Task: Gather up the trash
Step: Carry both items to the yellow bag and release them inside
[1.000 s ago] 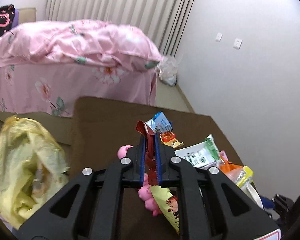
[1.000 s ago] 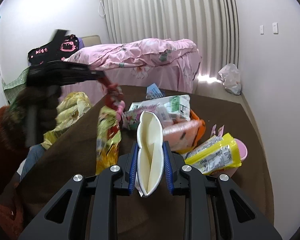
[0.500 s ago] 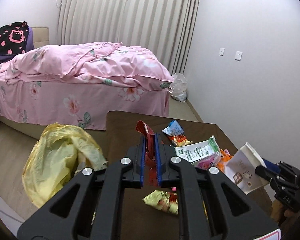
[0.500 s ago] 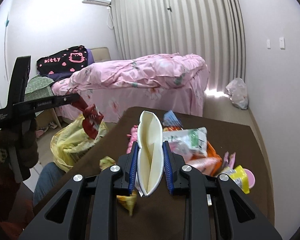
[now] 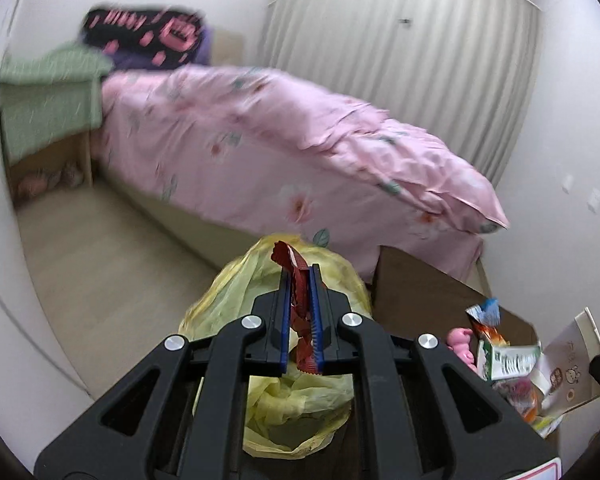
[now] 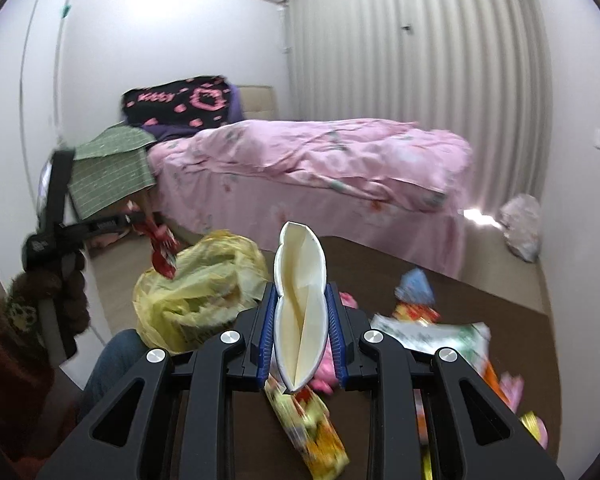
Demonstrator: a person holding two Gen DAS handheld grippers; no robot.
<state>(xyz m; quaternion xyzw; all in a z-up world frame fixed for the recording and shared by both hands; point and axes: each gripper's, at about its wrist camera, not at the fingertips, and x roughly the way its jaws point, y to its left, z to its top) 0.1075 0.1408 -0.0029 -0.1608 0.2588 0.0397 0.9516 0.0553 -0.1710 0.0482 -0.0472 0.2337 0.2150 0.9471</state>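
Over on the left, the left gripper [image 5: 300,316] pinches a red wrapper [image 5: 298,312] above the yellow trash bag [image 5: 296,396], which sits beside the brown table [image 6: 480,292], probably so the wrapper can drop in. Further right, the right gripper [image 6: 300,336] squeezes a flattened white paper cup [image 6: 299,312] over the table, presumably the next piece for the bag. Beyond it, snack wrappers [image 6: 428,332] lie scattered on the tabletop.

Apparently a home bedroom: pink-quilted bed [image 6: 312,160], pleated curtains [image 6: 420,60].
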